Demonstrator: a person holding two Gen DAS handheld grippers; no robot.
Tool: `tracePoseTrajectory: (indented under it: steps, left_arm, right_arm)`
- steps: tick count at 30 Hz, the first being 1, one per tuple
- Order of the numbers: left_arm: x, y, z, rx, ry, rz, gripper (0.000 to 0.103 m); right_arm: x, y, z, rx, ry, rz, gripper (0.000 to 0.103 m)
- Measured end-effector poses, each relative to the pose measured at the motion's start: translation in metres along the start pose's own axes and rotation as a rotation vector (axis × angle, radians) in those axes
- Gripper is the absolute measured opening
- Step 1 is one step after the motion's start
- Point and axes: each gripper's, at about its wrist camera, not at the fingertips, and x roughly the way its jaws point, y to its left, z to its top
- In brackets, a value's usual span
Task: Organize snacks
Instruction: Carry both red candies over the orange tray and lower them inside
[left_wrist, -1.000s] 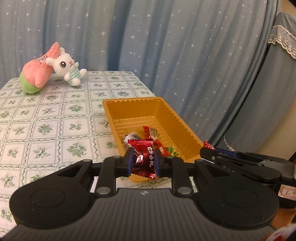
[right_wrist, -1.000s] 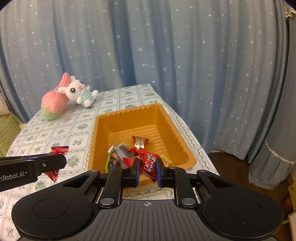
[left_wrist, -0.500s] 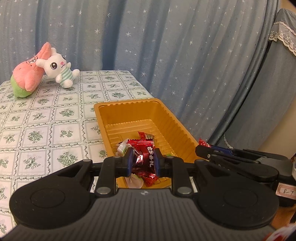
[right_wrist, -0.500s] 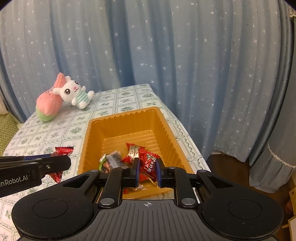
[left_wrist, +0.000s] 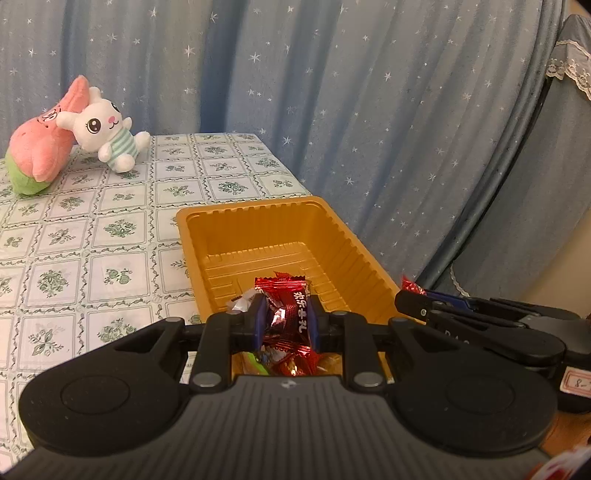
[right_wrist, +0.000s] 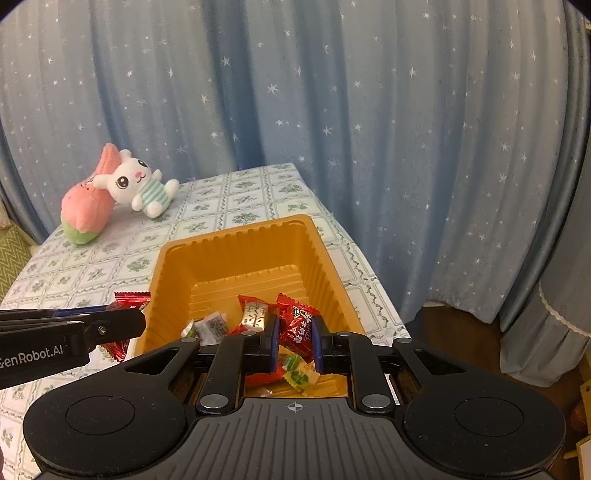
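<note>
An orange plastic tray (left_wrist: 343, 236) (right_wrist: 321, 251) stands on the tablecloth and holds several wrapped snacks (right_wrist: 255, 317). My left gripper (left_wrist: 284, 321) is shut on a red foil candy (left_wrist: 291, 317) above the tray's near end. My right gripper (right_wrist: 294, 341) is shut on another red candy (right_wrist: 299, 326), also over the tray's near end. In the right wrist view the left gripper (right_wrist: 122, 321) comes in from the left with its red candy (right_wrist: 129, 297) at the tray's left rim. In the left wrist view the right gripper (left_wrist: 410, 295) sits at the tray's right rim.
A pink plush (left_wrist: 40, 147) and a white rabbit plush (left_wrist: 107, 133) lie at the far end of the floral tablecloth (left_wrist: 74, 240). A blue starred curtain (left_wrist: 332, 92) hangs behind and right of the table. The table's right edge runs close beside the tray.
Both grippers have moved forward over the tray's near end, each still holding its red candy. The tray looks closer and lower in both views.
</note>
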Motion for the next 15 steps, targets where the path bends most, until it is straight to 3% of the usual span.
tracePoseTrajectory:
  steps: [15]
  left_arm:
    - [0.043, 0.018, 0.023, -0.033, 0.029, 0.025, 0.021]
  right_arm:
    - [0.043, 0.000, 0.014, -0.022, 0.042, 0.036, 0.018]
